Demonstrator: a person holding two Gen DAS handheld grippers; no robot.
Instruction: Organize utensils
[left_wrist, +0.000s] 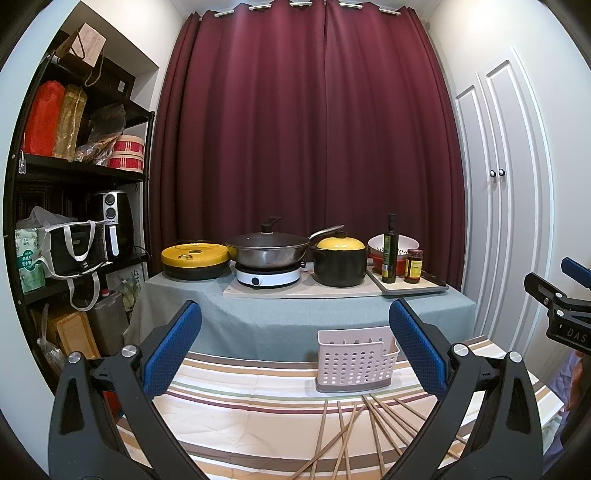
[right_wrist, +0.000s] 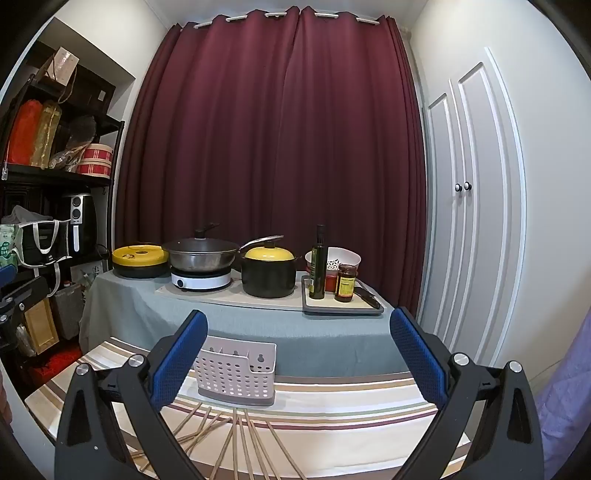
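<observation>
Several wooden chopsticks (left_wrist: 373, 432) lie scattered and crossed on the striped cloth of the near bench (left_wrist: 229, 413), just in front of a pale perforated plastic holder (left_wrist: 356, 360) that stands upright and looks empty from here. Both grippers hover above the bench with nothing between their blue pads: the left gripper (left_wrist: 295, 347) has its jaws wide apart, and so does the right gripper (right_wrist: 299, 354).

The step in hand appears to be the first pick. Because the sticks are thin, round and smooth, and overlap like a fan, it would be wise to choose one lying on top or at the edge of the pile, close on it near the middle, and lift it cleanly so its neighbours are not dragged. The textured pads should help against slipping. The holder has inner dividers and a light, hollow body, so a stick should go in from above, tip down, without knocking the rim.
</observation>
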